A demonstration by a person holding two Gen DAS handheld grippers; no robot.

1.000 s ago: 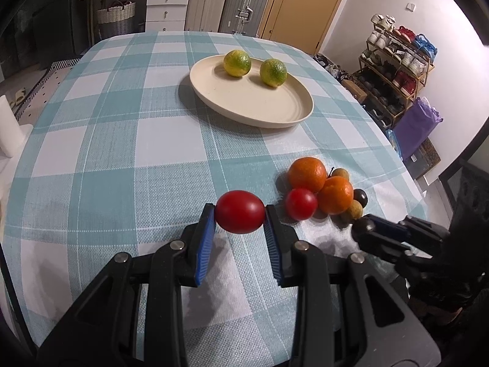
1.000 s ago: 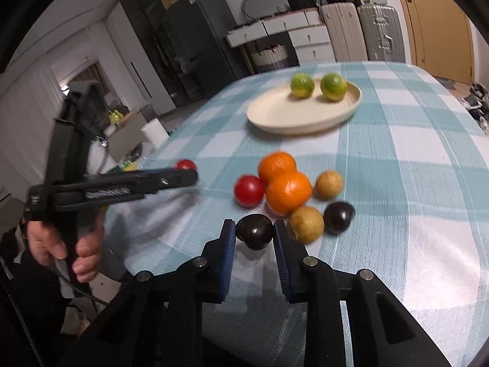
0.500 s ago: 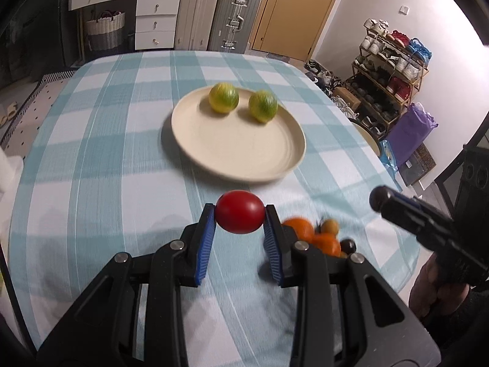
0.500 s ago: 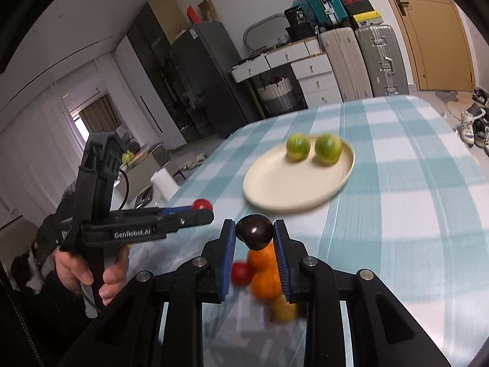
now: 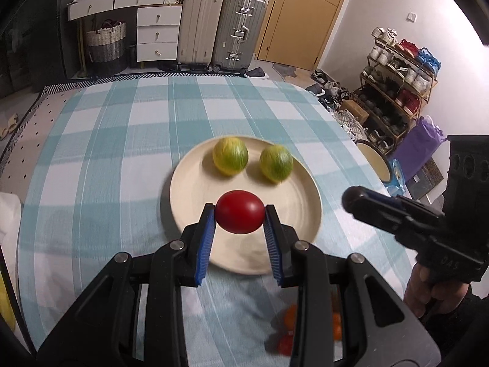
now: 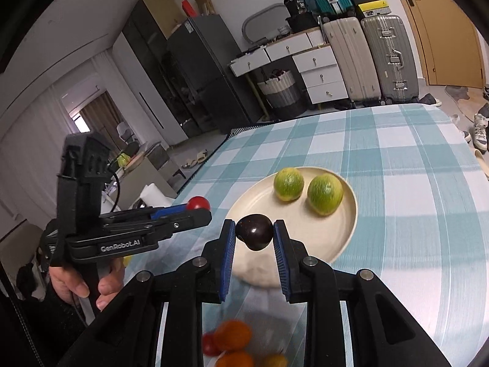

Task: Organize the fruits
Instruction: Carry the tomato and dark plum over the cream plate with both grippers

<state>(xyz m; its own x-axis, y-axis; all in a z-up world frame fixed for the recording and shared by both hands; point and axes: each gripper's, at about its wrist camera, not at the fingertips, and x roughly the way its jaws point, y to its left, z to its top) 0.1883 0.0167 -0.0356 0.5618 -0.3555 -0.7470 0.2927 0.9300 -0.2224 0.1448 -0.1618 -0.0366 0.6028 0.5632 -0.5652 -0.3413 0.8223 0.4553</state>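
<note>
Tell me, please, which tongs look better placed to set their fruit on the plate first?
Probably left: the left tongs hold the red tomato above the plate, while the right tongs hold the dark fruit near its edge.

A table covered by a teal-and-white checked cloth (image 5: 101, 159) was set in a lived-in room. Beyond it, white drawers (image 5: 157, 35), a woven basket (image 5: 105, 42) and two upright suitcases (image 5: 220, 27) were lined against the far wall beside a tan door (image 5: 301, 15). A shoe rack (image 5: 397, 88) was placed along the white wall, and a dark refrigerator (image 6: 211, 73) was seen near curtained windows (image 6: 91, 116).
</note>
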